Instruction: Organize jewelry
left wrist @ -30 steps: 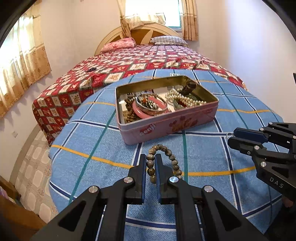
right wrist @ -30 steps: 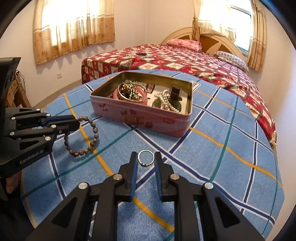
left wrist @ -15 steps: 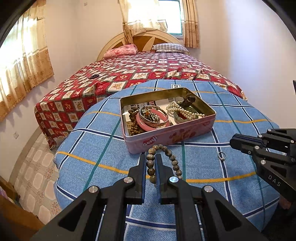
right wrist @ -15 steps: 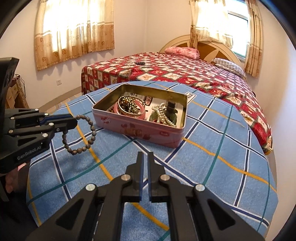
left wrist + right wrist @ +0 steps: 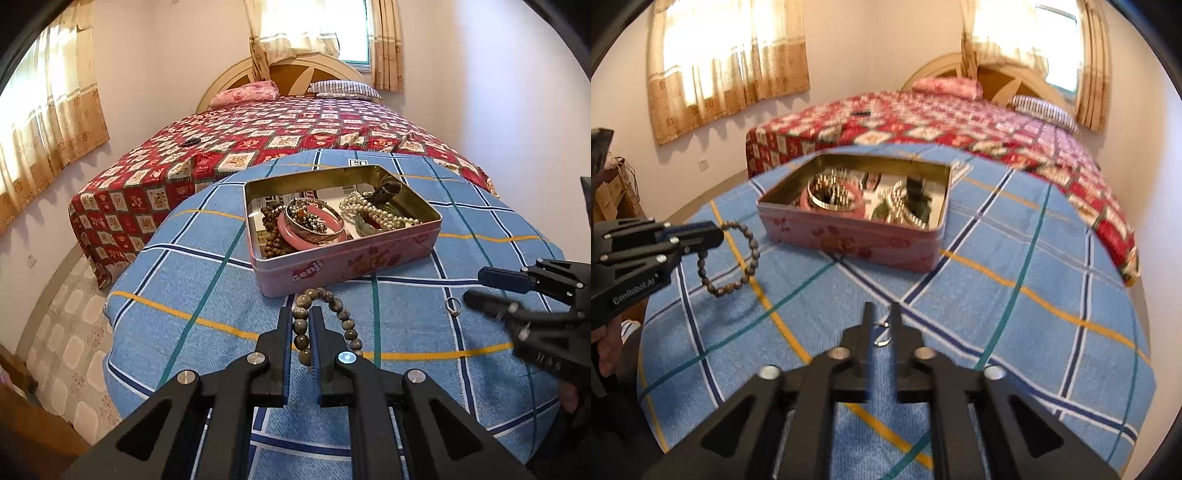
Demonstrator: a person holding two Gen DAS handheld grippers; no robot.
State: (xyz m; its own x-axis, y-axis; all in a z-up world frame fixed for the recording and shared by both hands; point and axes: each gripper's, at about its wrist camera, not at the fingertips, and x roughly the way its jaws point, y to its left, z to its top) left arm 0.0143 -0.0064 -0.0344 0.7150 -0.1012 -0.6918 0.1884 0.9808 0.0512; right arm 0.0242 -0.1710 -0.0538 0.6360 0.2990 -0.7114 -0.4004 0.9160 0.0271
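Note:
My left gripper is shut on a grey-brown bead bracelet and holds it above the blue checked table, just in front of the pink tin. The tin holds bangles, pearls and dark beads. A small silver ring lies on the cloth to the right. My right gripper is open, its jaws on either side of the ring. The right wrist view is blurred. The bracelet also shows there, hanging from the left gripper.
The round table with blue checked cloth has its edge close on the left and front. A bed with a red patterned cover stands behind it. Curtained windows line the walls.
My left gripper has lifted the bracelet higher and back from the tin. My right gripper closed and rose without the ring, then opened and came down around the ring again.

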